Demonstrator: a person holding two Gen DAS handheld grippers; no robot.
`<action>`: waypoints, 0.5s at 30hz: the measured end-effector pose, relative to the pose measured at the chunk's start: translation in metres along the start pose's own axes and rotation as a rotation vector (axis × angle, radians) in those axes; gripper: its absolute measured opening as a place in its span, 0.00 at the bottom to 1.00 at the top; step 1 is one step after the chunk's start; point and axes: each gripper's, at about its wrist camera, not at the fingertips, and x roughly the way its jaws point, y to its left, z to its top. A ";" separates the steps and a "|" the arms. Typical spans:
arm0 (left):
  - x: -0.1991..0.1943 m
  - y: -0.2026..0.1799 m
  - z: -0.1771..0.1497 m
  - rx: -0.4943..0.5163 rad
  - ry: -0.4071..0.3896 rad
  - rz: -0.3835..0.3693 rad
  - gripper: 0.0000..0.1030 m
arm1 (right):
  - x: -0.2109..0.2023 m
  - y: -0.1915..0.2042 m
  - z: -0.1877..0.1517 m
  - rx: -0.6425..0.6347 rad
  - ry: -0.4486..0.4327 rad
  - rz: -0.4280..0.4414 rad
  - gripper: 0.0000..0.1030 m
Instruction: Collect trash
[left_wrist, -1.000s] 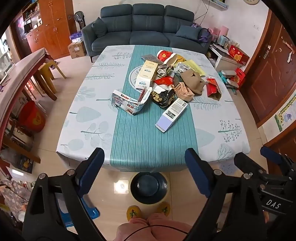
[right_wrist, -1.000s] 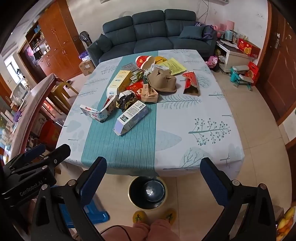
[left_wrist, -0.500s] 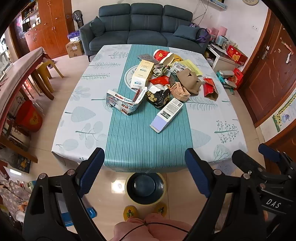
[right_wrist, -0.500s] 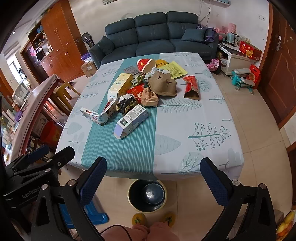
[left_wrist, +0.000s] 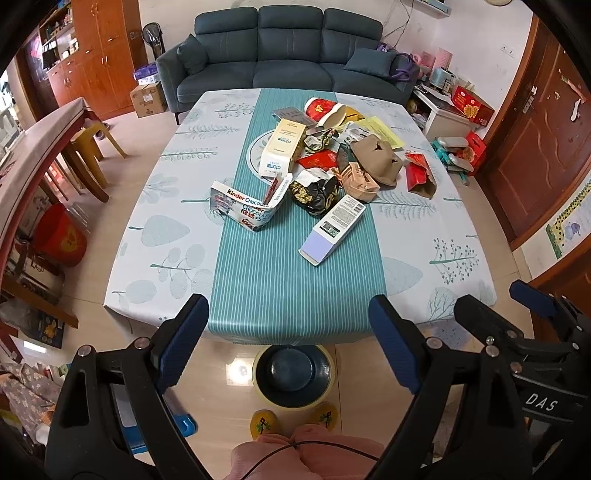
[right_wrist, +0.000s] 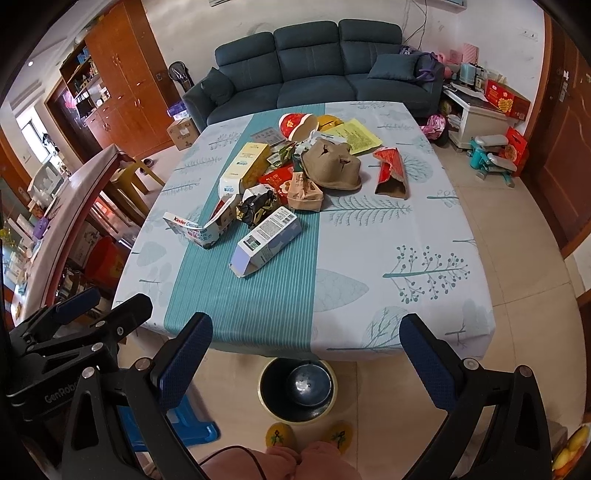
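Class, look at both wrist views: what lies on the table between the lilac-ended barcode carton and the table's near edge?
Nothing: between the lilac-ended barcode carton and the near table edge only bare teal striped cloth shows, in both wrist views.

We have two wrist fisheyes, both held high before the counter's near edge, tilted down and forward toward the sofa (left_wrist: 288, 48). The left view looks from slightly left, its left claw (left_wrist: 288, 343) framing the counter (left_wrist: 177, 236) edge and bin (left_wrist: 291, 373). The right view looks from further right, angled leftward past its right claw (right_wrist: 306, 362). Both stand well back from the trash pile (left_wrist: 325, 158). Shared: whole counter, pile, bin (right_wrist: 299, 387), sofa, slippers. Each view catches the other claw at its side edge.
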 end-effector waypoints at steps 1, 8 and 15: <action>0.000 -0.001 0.000 0.001 0.001 0.001 0.84 | 0.000 0.000 0.000 -0.001 0.001 0.002 1.00; 0.002 -0.002 0.000 -0.006 0.011 0.003 0.84 | 0.005 -0.003 -0.001 -0.001 0.015 0.007 1.00; 0.003 -0.003 0.001 -0.005 0.015 0.006 0.84 | 0.010 -0.008 0.000 0.001 0.032 0.013 1.00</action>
